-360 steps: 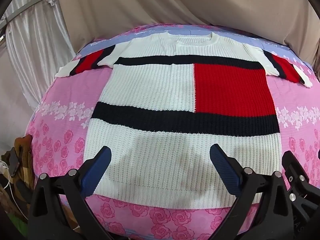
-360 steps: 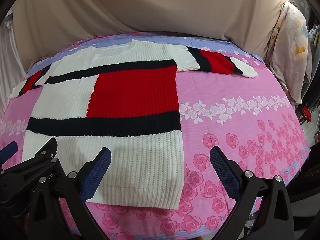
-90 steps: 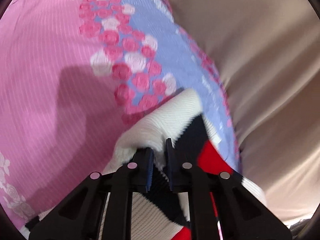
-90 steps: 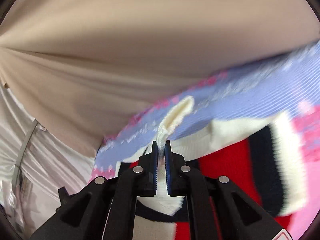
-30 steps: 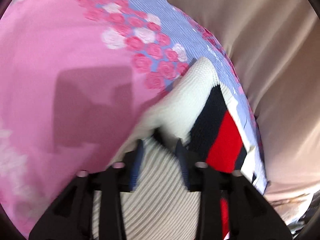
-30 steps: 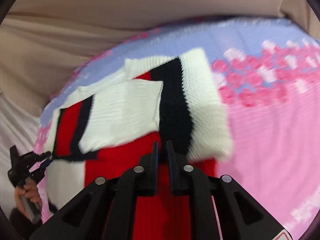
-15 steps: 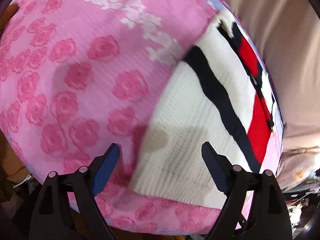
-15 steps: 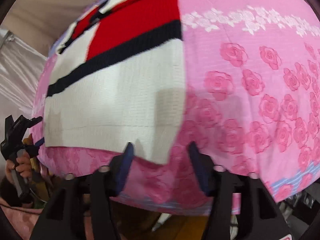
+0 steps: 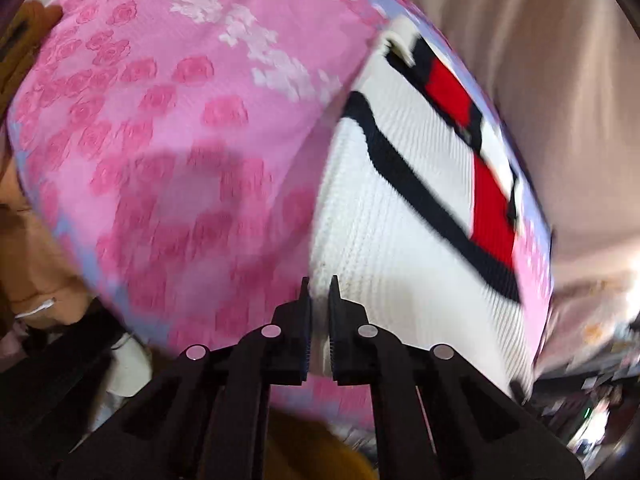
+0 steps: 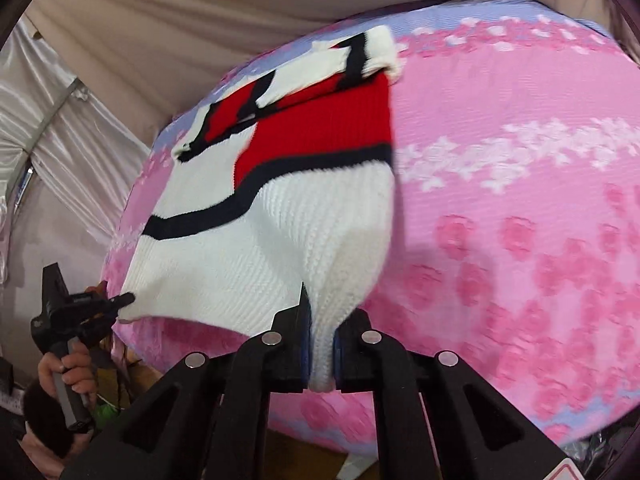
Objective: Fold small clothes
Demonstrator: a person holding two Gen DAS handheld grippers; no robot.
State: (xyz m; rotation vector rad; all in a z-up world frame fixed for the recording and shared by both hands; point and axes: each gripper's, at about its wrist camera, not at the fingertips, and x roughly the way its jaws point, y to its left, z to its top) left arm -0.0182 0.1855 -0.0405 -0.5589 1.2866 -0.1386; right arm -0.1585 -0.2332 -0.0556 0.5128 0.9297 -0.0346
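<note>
sweater: the sweater [image 10: 280,240] lies flat on the pink sheet [image 10: 520,200], sleeves tucked in, long axis running away from you.
left gripper: your left gripper [image 9: 319,296] is pinched on the near-left hem corner.
right gripper: your right gripper [image 10: 320,320] is clamped on the near-right corner, so the collar is straight ahead.

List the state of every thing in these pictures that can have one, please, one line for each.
Left tool: shut on the sweater's hem corner.
Right tool: shut on the opposite hem corner.
Knit sweater: both sleeves folded in across the chest, hem lifted at both corners, upper part lying on the bed.
Pink floral bedsheet: spread flat under the sweater.
</note>
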